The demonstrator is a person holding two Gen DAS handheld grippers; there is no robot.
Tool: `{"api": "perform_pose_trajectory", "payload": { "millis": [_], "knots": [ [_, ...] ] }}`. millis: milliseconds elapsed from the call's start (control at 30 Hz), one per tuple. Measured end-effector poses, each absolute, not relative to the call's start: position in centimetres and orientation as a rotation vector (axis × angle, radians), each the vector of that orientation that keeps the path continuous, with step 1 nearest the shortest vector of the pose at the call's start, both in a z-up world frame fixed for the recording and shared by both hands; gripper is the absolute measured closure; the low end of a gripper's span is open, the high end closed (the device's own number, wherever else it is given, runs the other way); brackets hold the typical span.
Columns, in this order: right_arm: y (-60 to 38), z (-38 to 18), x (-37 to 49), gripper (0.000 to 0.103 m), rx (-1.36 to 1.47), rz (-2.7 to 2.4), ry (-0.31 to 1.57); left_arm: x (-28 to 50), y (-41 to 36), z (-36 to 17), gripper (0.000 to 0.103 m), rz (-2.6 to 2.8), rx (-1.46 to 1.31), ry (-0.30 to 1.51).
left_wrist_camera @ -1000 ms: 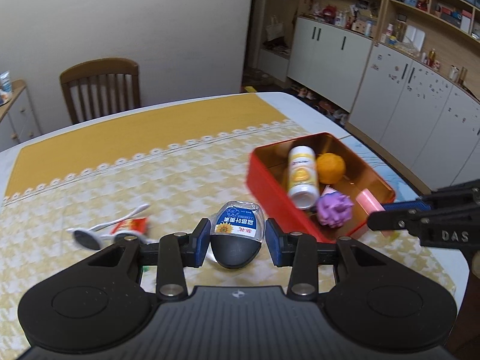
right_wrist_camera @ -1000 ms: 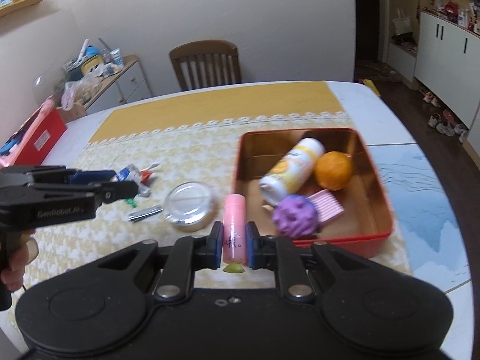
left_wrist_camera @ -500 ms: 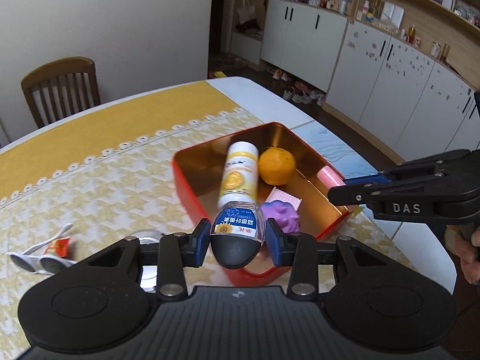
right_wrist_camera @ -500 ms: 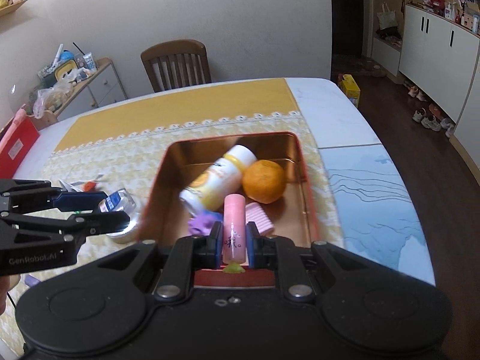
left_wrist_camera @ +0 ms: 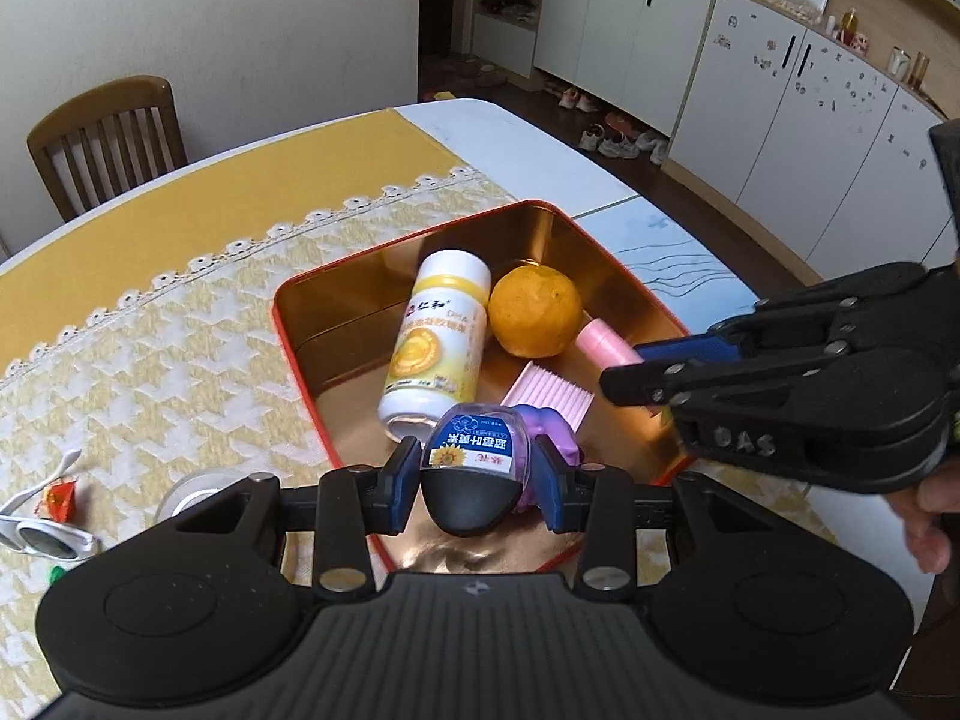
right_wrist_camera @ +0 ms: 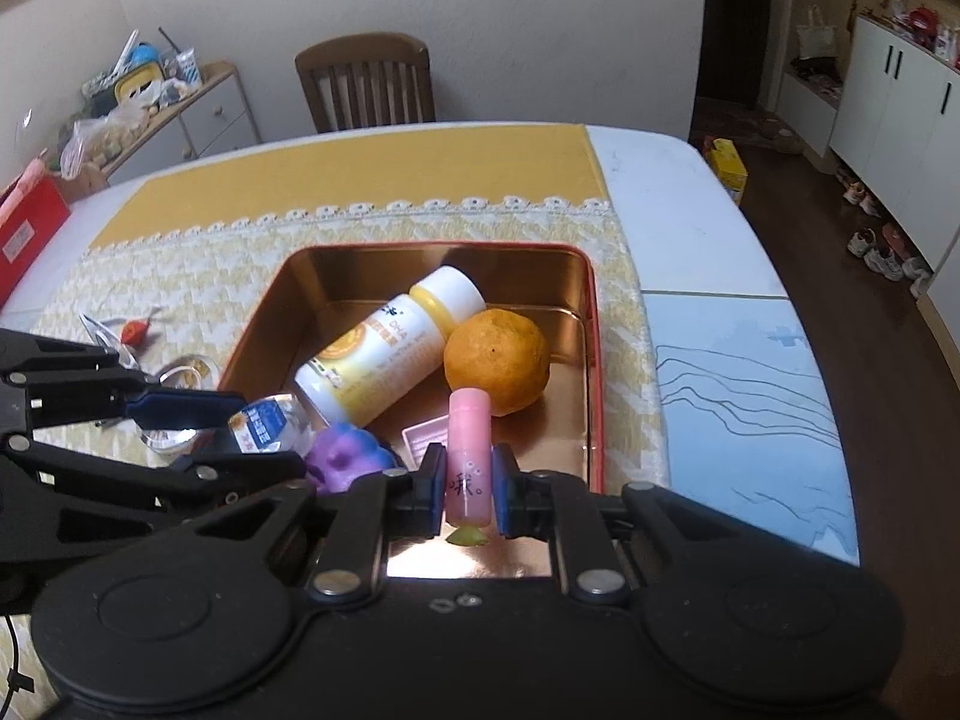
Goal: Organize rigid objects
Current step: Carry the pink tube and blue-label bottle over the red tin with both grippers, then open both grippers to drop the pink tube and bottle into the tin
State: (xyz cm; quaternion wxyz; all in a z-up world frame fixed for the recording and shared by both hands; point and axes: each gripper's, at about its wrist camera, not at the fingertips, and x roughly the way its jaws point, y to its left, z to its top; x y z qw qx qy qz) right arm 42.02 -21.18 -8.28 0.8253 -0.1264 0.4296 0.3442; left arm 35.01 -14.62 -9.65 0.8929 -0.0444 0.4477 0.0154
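A red tin (left_wrist_camera: 303, 360) with a gold inside sits on the yellow patterned cloth (right_wrist_camera: 372, 228) of the worktop (right_wrist_camera: 672, 192). Inside it lie a white and yellow bottle (left_wrist_camera: 435, 339) on its side, an orange (left_wrist_camera: 534, 311) touching the bottle near its cap, a pink ribbed piece (left_wrist_camera: 555, 399) and a purple knobbly ball (right_wrist_camera: 345, 456).

The left hand-held gripper (left_wrist_camera: 477, 477) is clamped on a small clear container with a blue label and a black cap (left_wrist_camera: 477, 456), its blue pads pressing both sides. It holds the container over the near part of the tin, just in front of the bottle's base and partly covering the purple ball.

The right hand-held gripper (right_wrist_camera: 471, 483) is closed narrowly on a pink tube (right_wrist_camera: 469, 456), gripped near its lower end with the upper end pointing toward the orange. The tube hangs over the tin's near right part; whether it touches the orange cannot be told. In the left wrist view this gripper reaches in from the right, with part of a hand (left_wrist_camera: 927, 516) behind it.

On the cloth left of the tin lie white sunglasses (left_wrist_camera: 42, 540), a small red packet (left_wrist_camera: 60, 495) and a round clear lid (left_wrist_camera: 195, 492). A wooden chair (right_wrist_camera: 366, 84) stands at the far side of the worktop.
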Motion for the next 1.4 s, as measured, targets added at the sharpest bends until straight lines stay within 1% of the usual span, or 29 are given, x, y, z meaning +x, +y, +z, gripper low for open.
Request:
{"api": "perform_pose_trajectory", "payload": {
  "millis": [467,633,900,1033,1400],
  "knots": [
    [-20.4,-10.3,43.9,0.088,-0.339,0.780,0.968,37.4,-14.7,-10.0,0.064,0.055,-0.148,0.928],
    [-20.6,-10.3,44.0,0.082,-0.345,0.789,0.962,37.7,-14.2,-10.2,0.064,0.047,-0.189,0.927],
    [-21.4,-9.9,43.5,0.079,-0.347,0.810,0.948,37.3,-13.9,-10.4,0.064,0.048,-0.222,0.923],
    [-21.9,-9.5,42.9,0.075,-0.358,0.828,0.931,37.1,-14.0,-10.4,0.064,0.042,-0.215,0.922],
    [-22.9,-8.5,42.1,0.071,-0.308,0.829,0.926,35.7,-13.7,-9.7,0.062,0.049,-0.208,0.907]
  ]
}}
